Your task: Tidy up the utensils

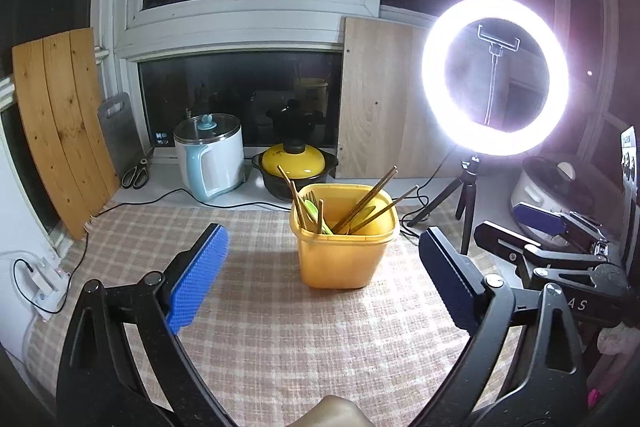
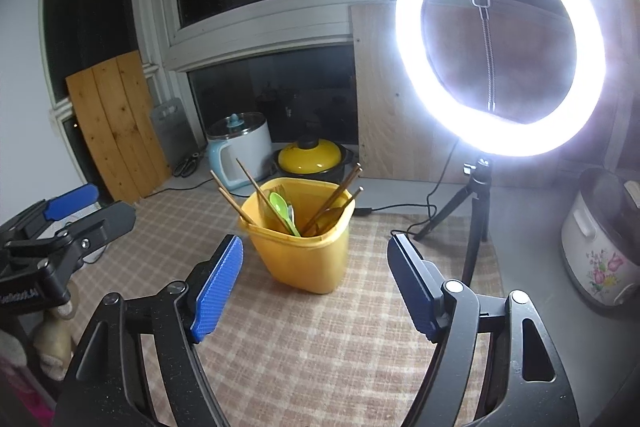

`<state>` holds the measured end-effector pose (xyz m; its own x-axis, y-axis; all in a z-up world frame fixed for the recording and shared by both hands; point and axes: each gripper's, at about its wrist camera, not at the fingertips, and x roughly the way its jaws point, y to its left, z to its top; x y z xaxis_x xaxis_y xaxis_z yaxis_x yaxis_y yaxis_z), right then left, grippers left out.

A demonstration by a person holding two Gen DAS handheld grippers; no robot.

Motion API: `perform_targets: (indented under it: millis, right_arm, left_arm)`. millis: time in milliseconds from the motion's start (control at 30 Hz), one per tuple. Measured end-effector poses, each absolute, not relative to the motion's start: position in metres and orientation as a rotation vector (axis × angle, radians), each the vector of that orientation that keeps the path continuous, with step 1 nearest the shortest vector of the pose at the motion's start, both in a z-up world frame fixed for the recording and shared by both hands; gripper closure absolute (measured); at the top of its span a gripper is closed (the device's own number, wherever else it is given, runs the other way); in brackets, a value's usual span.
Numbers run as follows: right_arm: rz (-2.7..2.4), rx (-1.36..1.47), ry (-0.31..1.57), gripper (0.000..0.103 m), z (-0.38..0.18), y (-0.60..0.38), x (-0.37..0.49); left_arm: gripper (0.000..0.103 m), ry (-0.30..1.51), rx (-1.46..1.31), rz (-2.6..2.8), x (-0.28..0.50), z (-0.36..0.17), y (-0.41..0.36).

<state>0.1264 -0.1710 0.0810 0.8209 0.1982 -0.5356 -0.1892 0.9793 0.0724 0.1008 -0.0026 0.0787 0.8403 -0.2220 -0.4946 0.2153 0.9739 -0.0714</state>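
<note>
— Standing upright on the checked tablecloth (image 1: 280,339) is 1 yellow bin (image 1: 345,241), holding the utensils: wooden chopsticks (image 1: 366,201) leaning out to either side, at least 5 sticks, and 1 green spoon (image 2: 280,206).

— And the 2 grippers?

— Both sit short of the bin and touch nothing. The left gripper (image 1: 323,269) has its blue pads (image 1: 198,277) spread wide apart, nothing between them; the right gripper (image 2: 315,283) is likewise parted and empty.

— What lies behind the bin?

— 1 pale-blue electric pot (image 1: 210,157), 1 black pot with a yellow lid (image 1: 294,167), 1 pair of scissors (image 1: 138,171), 1 lit ring light (image 1: 495,75) on a tripod, and 1 flowered rice cooker (image 2: 600,247) at the right.
</note>
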Motion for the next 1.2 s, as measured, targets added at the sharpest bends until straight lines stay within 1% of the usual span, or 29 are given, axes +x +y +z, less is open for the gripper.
perform_targets:
  millis: [100, 233, 1200]
  right_arm:
    - [0.197, 0.025, 0.568, 0.028, 0.08, -0.173, 0.125]
    - [0.183, 0.027, 0.561, 0.023, 0.079, -0.176, 0.12]
    - [0.165, 0.067, 0.58, 0.023, 0.073, -0.186, 0.13]
  left_arm:
    - [0.005, 0.527, -0.013, -0.226, 0.1, 0.078, -0.004]
    - [0.005, 0.526, -0.012, -0.222, 0.1, 0.077, -0.005]
    - [0.005, 0.523, -0.014, -0.211, 0.105, 0.079, -0.006]
